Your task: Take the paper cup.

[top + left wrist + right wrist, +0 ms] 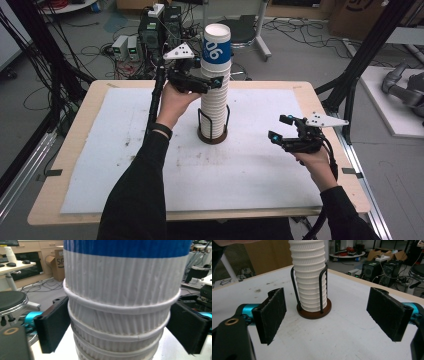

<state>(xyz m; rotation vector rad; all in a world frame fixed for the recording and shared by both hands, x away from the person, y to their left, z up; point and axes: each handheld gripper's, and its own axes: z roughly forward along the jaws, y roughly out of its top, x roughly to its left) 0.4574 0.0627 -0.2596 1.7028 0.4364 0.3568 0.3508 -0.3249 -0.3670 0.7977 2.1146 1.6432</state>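
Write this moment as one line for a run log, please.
left gripper: jaws around cup stack near top, grip unclear | right gripper: open, empty, facing cup holder | stack: upright in holder on table

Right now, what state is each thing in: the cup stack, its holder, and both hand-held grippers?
Tall stack of white ribbed paper cups: upright, nested, seated in the holder.
Top cup with blue band: on the stack.
Black wire cup holder on round brown base: upright on the table, stack inside.
Left hand-held gripper: jaws either side of the upper stack, close to it; contact unclear.
Right hand-held gripper: open, holding nothing, facing the holder.
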